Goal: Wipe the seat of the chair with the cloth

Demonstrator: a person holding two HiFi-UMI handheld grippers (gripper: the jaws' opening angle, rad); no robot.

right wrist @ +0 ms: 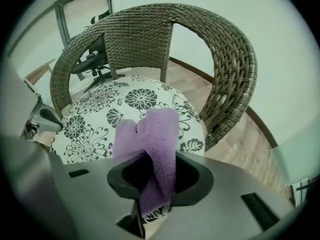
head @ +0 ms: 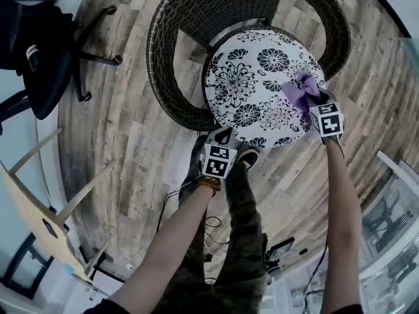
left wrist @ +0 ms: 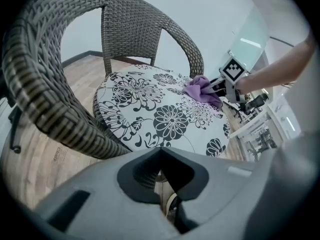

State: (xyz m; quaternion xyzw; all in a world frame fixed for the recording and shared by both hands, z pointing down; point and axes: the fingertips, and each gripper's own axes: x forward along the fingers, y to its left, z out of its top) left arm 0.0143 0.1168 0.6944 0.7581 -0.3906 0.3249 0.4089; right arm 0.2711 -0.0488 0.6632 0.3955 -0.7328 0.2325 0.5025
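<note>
Head view, right hand-held gripper (head: 313, 103) pinching cloth (head: 298, 89) on seat (head: 249, 77)

light: even, soft | shadows: faint | edges: fisheye-warped, dark | foreground: perhaps blurred

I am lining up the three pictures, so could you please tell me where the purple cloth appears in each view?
Head view: purple cloth right of centre, on the seat's right side, at the right gripper tips.
Left gripper view: cloth upper right of centre, at the seat's far edge.
Right gripper view: cloth centre, clamped between the jaws.
Shared landmark: the floral seat cushion.
</note>
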